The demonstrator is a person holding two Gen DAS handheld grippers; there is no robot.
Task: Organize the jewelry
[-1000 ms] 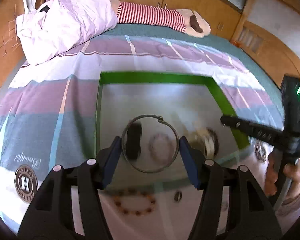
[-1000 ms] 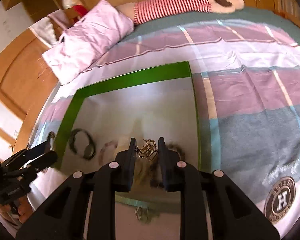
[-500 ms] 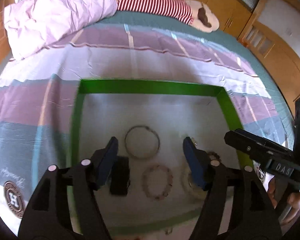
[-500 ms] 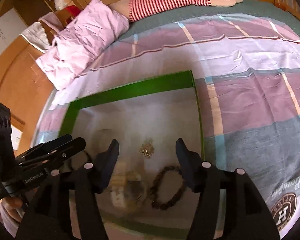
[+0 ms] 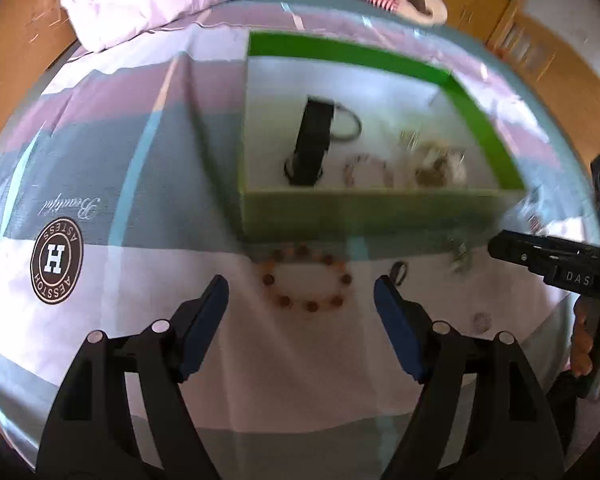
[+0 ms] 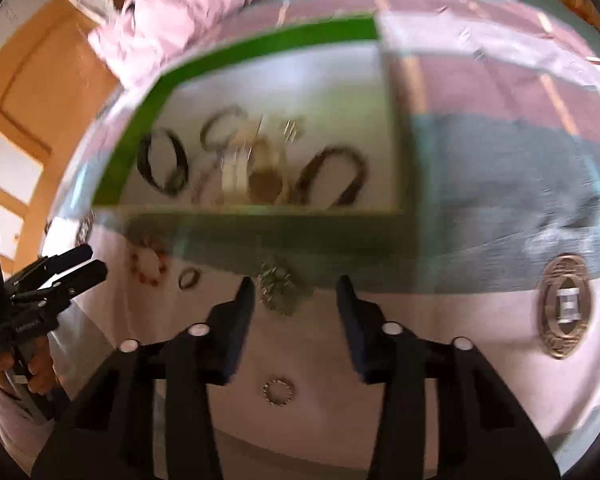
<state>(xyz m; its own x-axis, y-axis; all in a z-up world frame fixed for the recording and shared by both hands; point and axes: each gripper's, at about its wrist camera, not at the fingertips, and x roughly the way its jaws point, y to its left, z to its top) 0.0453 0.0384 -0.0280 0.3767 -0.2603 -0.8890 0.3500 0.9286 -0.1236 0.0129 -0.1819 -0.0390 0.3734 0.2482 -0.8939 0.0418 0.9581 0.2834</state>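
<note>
Currently: left tongs (image 5: 300, 292) opening, empty, framing amber bead bracelet (image 5: 305, 280) on bed; right tongs (image 6: 295, 292) closing, empty, near chain cluster (image 6: 278, 288); green box (image 5: 380, 208) holds sorted pieces.

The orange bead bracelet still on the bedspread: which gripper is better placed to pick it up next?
Left. The left gripper, jaws opening and empty, has the orange bead bracelet centred ahead; the right gripper faces a tangled chain.
</note>
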